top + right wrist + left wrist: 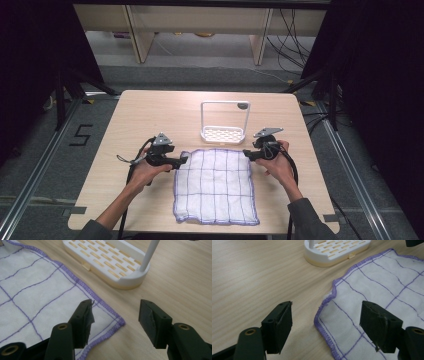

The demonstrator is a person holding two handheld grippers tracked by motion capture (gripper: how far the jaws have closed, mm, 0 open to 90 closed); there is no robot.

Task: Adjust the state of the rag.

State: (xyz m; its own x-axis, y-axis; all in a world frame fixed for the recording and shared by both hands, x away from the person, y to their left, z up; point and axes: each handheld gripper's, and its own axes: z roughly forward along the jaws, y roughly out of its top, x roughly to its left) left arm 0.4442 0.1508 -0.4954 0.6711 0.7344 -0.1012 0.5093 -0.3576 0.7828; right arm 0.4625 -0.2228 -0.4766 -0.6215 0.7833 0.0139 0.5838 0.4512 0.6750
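I see the white cloth (215, 185) with purple grid lines lying flat on the bench (140, 115), reaching from its middle to the near edge. My left gripper (183, 161) sits at the cloth's far-left corner, jaws spread, pinching nothing. My right gripper (246, 154) sits at the far-right corner, jaws likewise spread and empty. The white rack (224, 131) stands just beyond the cloth's far edge.

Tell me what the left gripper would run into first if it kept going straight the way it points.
Probably the cloth: the open left gripper straddles its purple-stitched edge near a far corner, and the fabric spreads ahead. The white rack stands farther off and to the side, though depth is hard to judge.
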